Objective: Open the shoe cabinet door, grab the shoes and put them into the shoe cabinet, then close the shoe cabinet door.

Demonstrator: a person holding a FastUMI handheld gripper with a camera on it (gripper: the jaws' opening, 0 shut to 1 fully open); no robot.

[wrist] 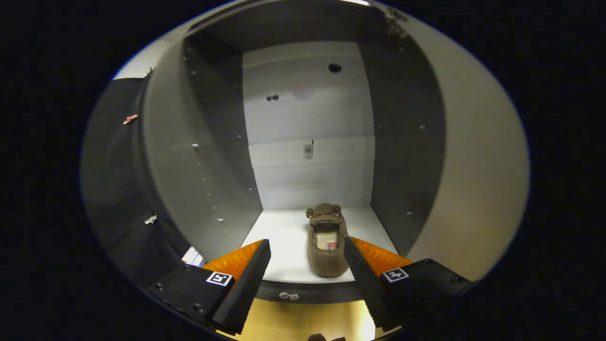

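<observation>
The gripper point(307, 253) points straight forward and level, its two fingers point(246, 279) spread wide apart in a V, tips angled a little inward toward each other. Nothing is pinched between them (the gap between the tips is clear air). Each finger rises from a dark base block bearing a small square marker; the left and right fingers sit at about the same height.

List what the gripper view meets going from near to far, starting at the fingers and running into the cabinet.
Open gripper, its fingers spread apart → brown slipper lying on the cabinet floor, heel end nearest, just ahead and between the fingers → bare stretch of floor behind the slipper → white back wall of the shoe cabinet.
</observation>
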